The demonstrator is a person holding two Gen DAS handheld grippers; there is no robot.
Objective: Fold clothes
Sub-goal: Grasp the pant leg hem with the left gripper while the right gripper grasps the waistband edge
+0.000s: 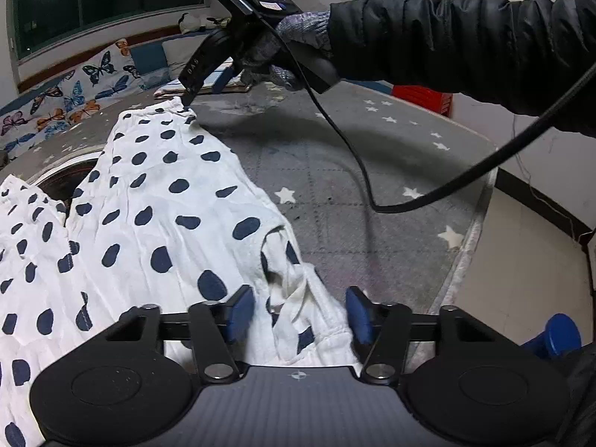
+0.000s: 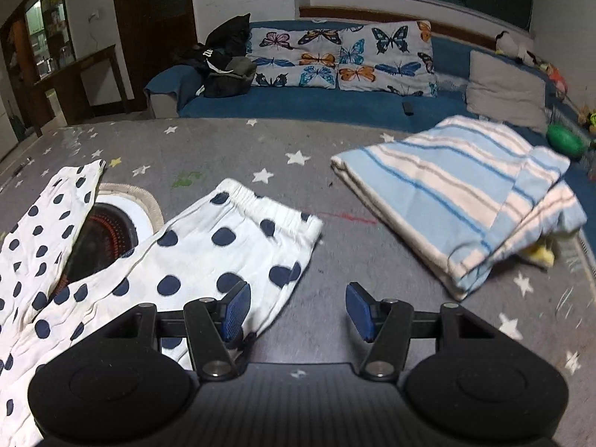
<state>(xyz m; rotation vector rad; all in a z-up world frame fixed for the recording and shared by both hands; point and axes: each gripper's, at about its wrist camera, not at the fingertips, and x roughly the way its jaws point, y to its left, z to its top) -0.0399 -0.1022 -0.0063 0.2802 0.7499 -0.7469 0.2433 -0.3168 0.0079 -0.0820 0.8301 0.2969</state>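
Observation:
White trousers with dark blue dots (image 1: 149,205) lie spread on a grey star-patterned mat (image 1: 354,186). My left gripper (image 1: 300,311) is open, with the trousers' waistband edge between its blue pads. My right gripper (image 2: 294,309) is open, over the mat just right of one trouser leg (image 2: 223,246). In the left wrist view the right gripper (image 1: 186,102) touches the far leg end. A folded blue-and-white striped garment (image 2: 458,201) lies on the mat to the right.
A round hole with a red-ringed heater (image 2: 104,238) shows between the trouser legs. A blue sofa (image 2: 335,104) with butterfly cushions stands beyond the mat. A black cable (image 1: 465,186) hangs across the mat. A red stool (image 1: 424,98) is at the far edge.

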